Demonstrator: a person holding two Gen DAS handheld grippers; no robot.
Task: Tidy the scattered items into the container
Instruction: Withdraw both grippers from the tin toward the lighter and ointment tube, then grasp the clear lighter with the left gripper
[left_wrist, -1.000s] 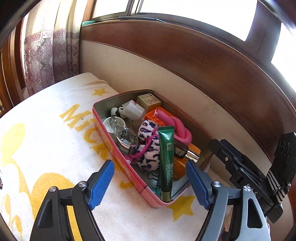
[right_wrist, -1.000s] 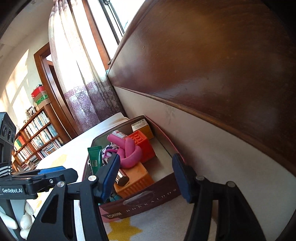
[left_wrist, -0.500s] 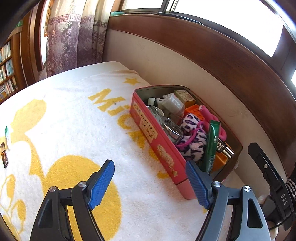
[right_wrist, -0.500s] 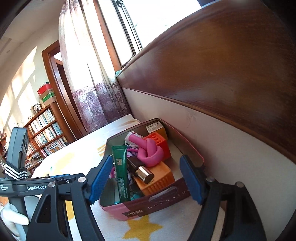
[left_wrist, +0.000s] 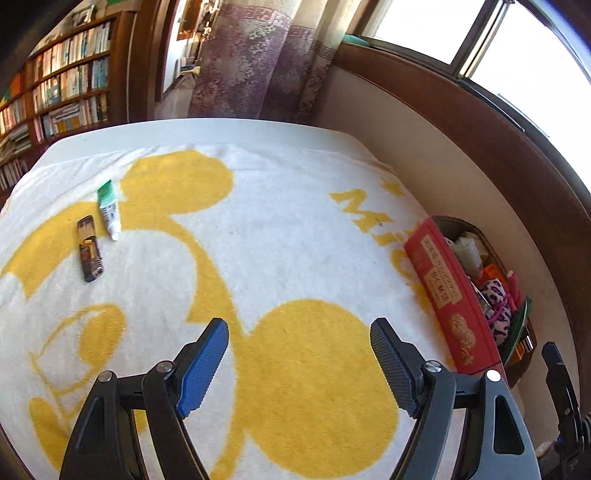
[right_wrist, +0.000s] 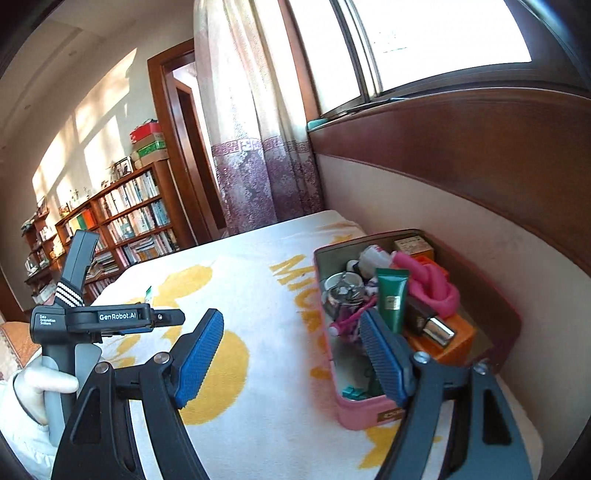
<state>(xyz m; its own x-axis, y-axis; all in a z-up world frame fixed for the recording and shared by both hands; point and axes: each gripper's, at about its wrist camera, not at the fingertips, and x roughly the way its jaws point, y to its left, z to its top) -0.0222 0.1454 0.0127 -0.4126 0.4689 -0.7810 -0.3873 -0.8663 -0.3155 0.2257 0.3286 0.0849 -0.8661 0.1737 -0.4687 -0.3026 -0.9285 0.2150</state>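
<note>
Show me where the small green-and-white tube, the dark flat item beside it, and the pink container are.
Green-and-white tube (left_wrist: 109, 208): left wrist view, mid-body.
Dark flat item (left_wrist: 89, 249): left wrist view, centre.
Pink container (right_wrist: 356, 415): right wrist view, near corner wall.

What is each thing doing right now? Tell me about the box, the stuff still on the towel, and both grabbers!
Pink tin box: lid off, piled full.
Green tube in the box: propped upright on the pile.
Small white and green tube: lying flat on the towel, not packed.
Dark flat item: lying flat beside it, not packed.
Left gripper: open, empty.
Right gripper: open, empty.
</note>
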